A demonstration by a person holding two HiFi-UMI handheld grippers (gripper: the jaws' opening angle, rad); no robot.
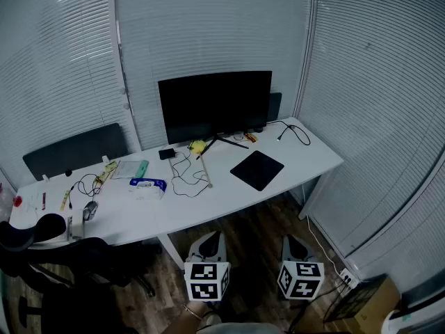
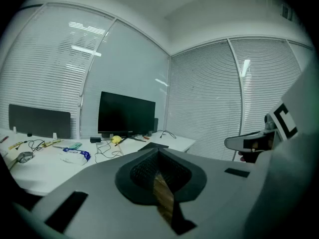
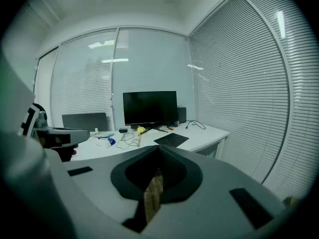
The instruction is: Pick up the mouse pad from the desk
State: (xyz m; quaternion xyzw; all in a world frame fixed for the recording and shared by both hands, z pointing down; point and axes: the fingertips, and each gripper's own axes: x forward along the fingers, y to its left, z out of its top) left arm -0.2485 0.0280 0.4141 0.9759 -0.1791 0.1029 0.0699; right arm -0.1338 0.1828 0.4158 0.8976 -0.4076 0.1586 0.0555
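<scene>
The black mouse pad (image 1: pixel 257 169) lies flat on the right part of the white desk (image 1: pixel 306 162), in front of the monitor. Both grippers hang low in front of the desk, well short of the pad and over the floor. My left gripper (image 1: pixel 208 241) is shut with nothing in it, and my right gripper (image 1: pixel 292 243) is shut and empty too. In the left gripper view the shut left gripper (image 2: pixel 158 151) points toward the desk, with the mouse pad (image 2: pixel 152 146) just above its tip. In the right gripper view the right gripper (image 3: pixel 158 148) aims at the mouse pad (image 3: pixel 171 139).
A dark monitor (image 1: pixel 215 105) stands at the back. Loose cables (image 1: pixel 186 176), a yellow object (image 1: pixel 198 146), a tissue pack (image 1: pixel 147 185) and a mouse (image 1: pixel 90 209) lie to the pad's left. An office chair (image 1: pixel 49 256) stands at the left. A cardboard box (image 1: pixel 361 305) sits on the floor at the right.
</scene>
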